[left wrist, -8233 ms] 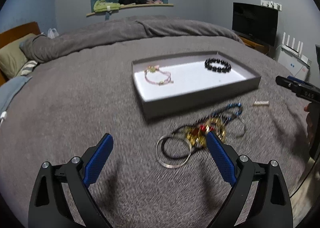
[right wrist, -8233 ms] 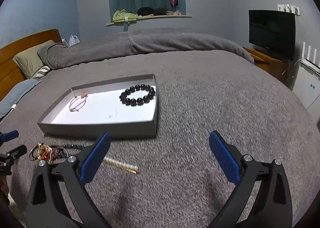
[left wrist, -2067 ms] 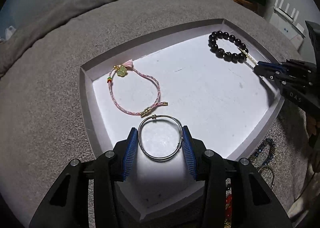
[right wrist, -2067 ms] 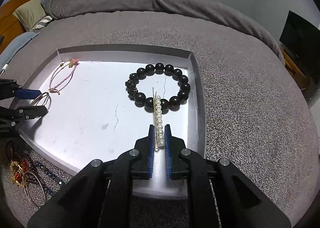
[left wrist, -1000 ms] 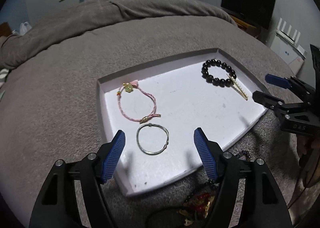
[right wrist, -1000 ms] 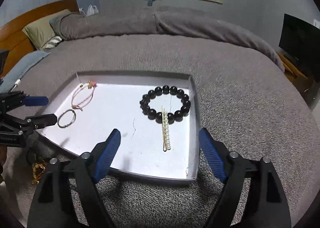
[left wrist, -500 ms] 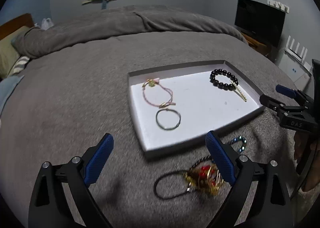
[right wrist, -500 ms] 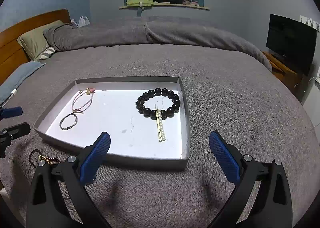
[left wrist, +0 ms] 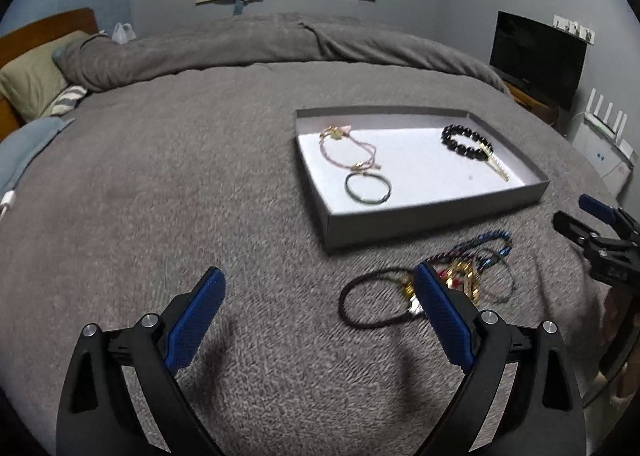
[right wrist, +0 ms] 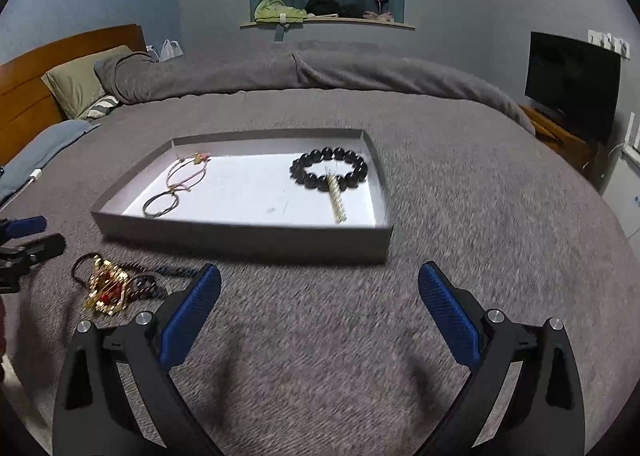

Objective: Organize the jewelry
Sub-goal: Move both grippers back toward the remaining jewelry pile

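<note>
Both claws, left claw (left wrist: 318, 320) and right claw (right wrist: 320, 312), are spread and empty; lower over the tangled pile (left wrist: 452, 280), pinch 1 loose loop.

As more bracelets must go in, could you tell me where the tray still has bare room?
The tray floor is bare across its middle, between the silver bangle and pink cord bracelet on one side and the black bead bracelet with the pearl clip on the other. Both ends are crowded.
</note>
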A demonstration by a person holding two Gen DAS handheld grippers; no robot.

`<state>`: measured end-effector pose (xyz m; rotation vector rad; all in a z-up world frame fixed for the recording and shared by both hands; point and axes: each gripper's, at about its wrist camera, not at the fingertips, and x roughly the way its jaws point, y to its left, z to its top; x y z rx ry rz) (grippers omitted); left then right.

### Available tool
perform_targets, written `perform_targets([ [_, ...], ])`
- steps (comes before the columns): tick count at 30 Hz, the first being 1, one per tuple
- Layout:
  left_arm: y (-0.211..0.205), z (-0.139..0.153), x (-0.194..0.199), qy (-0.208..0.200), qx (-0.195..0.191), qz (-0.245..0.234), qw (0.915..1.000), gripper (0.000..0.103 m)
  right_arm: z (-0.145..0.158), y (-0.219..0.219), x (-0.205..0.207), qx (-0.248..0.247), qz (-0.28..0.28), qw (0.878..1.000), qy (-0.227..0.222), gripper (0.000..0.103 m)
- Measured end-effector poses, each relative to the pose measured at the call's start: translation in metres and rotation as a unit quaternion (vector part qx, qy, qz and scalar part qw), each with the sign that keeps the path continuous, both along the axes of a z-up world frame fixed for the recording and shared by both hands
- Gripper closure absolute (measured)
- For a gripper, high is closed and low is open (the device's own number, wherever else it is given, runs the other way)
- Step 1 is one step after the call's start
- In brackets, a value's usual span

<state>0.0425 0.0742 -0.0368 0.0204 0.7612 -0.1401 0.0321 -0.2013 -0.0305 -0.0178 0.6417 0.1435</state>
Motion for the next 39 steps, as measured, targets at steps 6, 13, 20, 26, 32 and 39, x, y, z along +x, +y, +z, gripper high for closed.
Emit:
perform_targets([
  [6,0.001,-0.013,-0.011,-0.009,0.008,-0.006,0.9999,0.009,-0.01,0.015,-0.015,0.003,0.021,1.0,0.006,0.006],
  [13,0.004,-0.019,-0.017,-0.019,0.006,-0.017,0.9997,0.009,-0.016,0.045,-0.029,0.006,0.074,0.997,0.01,0.006],
  [20,0.001,-0.025,-0.017,-0.017,0.018,-0.03,0.9993,0.009,-0.025,0.072,-0.029,0.004,0.105,0.994,0.033,0.01],
  [26,0.002,-0.025,-0.013,-0.016,0.011,-0.034,0.9992,0.009,-0.028,0.085,-0.025,0.01,0.124,0.991,0.047,0.036],
  [32,0.001,-0.027,-0.01,-0.015,0.013,-0.037,0.9991,0.009,-0.027,0.092,-0.02,0.013,0.13,0.99,0.05,0.052],
  [39,0.001,-0.027,-0.011,-0.023,0.005,-0.044,0.9988,0.009,-0.026,0.091,-0.019,0.021,0.133,0.99,0.048,0.056],
])
